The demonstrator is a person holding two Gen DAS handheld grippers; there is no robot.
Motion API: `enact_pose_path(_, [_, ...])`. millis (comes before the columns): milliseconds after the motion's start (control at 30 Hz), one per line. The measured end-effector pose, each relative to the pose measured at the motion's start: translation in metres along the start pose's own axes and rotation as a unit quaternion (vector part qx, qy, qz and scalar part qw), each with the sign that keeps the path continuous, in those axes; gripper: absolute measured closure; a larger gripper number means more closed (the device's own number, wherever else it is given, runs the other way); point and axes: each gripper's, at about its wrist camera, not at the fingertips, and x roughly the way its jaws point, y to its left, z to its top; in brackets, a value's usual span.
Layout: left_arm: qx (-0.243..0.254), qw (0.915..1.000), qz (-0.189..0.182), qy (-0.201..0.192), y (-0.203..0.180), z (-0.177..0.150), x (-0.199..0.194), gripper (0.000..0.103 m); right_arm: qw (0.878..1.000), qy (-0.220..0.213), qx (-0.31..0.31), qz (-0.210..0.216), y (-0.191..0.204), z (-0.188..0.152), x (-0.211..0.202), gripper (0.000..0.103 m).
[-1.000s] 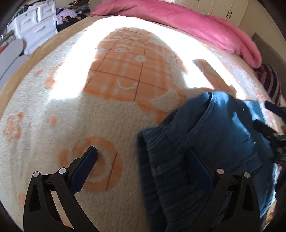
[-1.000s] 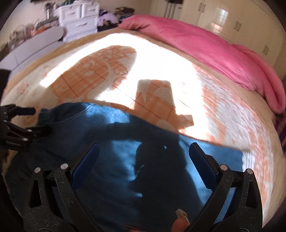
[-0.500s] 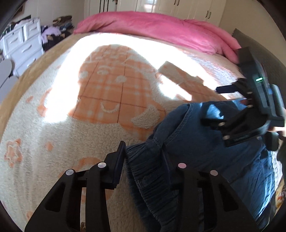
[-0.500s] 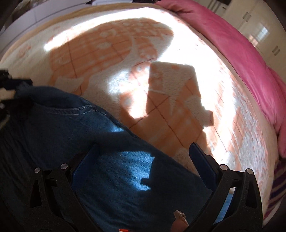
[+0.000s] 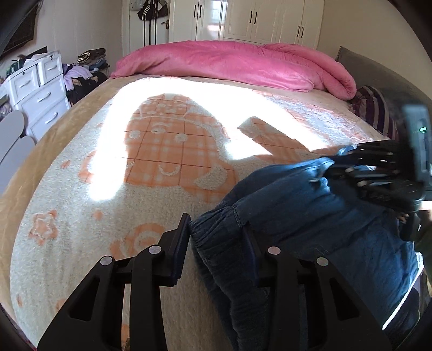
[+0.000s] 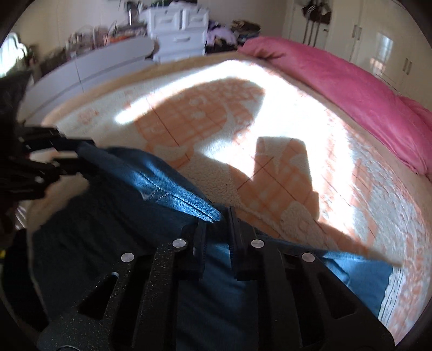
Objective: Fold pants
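The left gripper [image 5: 217, 235] has its jaws pinched on the gathered elastic waistband of the pants [image 5: 318, 224], a thick bunch of ruched denim squeezed between the two pads. The right gripper [image 6: 217, 229] is likewise clamped down, its jaws nearly together on a folded seam edge of the same blue denim, where sunlight catches the stitching. In the left wrist view the right gripper appears at the far right, blurred, holding the cloth at a point beyond the waistband; in the right wrist view the left gripper shows at the left edge (also blurred) with fabric running to it.

The pants lie on the near part of the blanket [image 5: 89, 216], spreading from the waistband rightward and down toward the lower right of the left view, one leg end reaching flat across the fleece in the right view. The blanket is cream with an orange checked figure, crossed by a bright patch of sun. Along the far side of the bed lies a rolled pink duvet [image 5: 237, 64]. A white drawer unit [image 5: 37, 89] stands to the left, and cream wardrobe doors [image 5: 256, 20] line the back wall.
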Motion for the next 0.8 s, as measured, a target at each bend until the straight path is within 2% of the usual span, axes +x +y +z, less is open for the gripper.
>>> enact_pose_path(167, [0.014, 0.9996, -0.007, -0.024, -0.012, -0.010, -0.028, 0.068, 0.999, -0.043, 0.020, -0.004, 0.022, -0.021, -0.051, 0.095])
enact_pose_path(400, [0.048, 0.9983, -0.011, -0.031, -0.027, -0.040, -0.060, 0.068, 0.996, -0.055, 0.063, 0.018, 0.061, -0.069, -0.083, 0.095])
enact_pose_path(600, [0.066, 0.9976, -0.018, -0.001, -0.036, -0.074, -0.071, 0.068, 0.998, -0.037, 0.059, 0.014, 0.095, -0.105, -0.093, 0.095])
enact_pose_path(800, [0.051, 0.9982, -0.019, 0.025, -0.026, -0.097, -0.070, 0.068, 0.998, -0.024, 0.059, 0.021, 0.117, -0.123, -0.098, 0.095])
